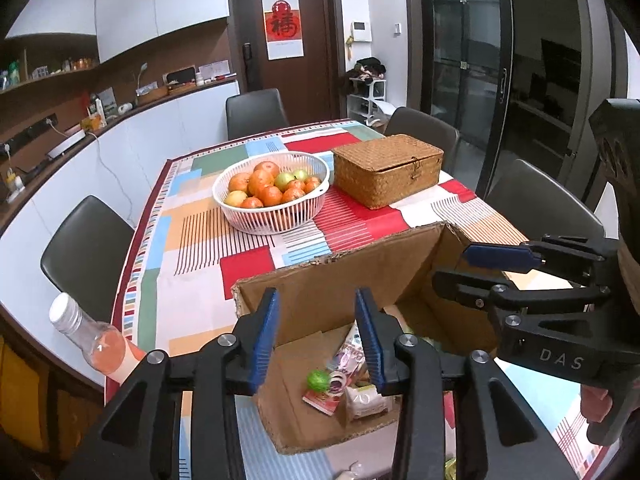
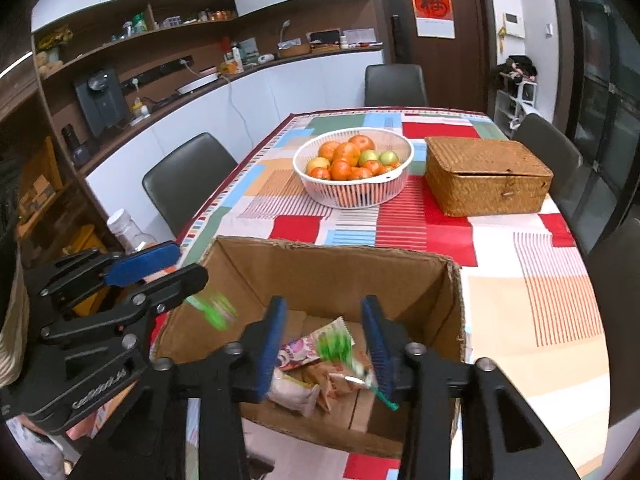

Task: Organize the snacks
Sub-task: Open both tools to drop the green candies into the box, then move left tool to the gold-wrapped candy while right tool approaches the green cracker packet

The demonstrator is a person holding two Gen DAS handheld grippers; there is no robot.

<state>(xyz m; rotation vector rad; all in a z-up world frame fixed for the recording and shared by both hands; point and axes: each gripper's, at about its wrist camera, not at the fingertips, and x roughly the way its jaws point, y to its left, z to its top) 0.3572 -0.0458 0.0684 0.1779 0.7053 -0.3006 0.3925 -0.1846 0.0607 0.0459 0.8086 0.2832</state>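
Observation:
An open cardboard box (image 1: 320, 280) (image 2: 320, 272) stands at the near end of the table and holds several snack packets (image 1: 352, 388) (image 2: 316, 364). My left gripper (image 1: 316, 340) is open and empty above the box's left part; it also shows in the right wrist view (image 2: 168, 264). A blurred green item (image 2: 212, 310) is in the air just below its fingers. My right gripper (image 2: 324, 344) is open above the box, with a blurred green-and-white packet (image 2: 340, 348) between its fingers; it also shows in the left wrist view (image 1: 476, 268).
A white basket of oranges and green fruit (image 1: 272, 192) (image 2: 354, 164) and a closed wicker box (image 1: 388, 168) (image 2: 486, 176) stand further back on the patterned tablecloth. A bottle of pink drink (image 1: 96, 340) (image 2: 128, 228) stands at the table's left edge. Dark chairs surround the table.

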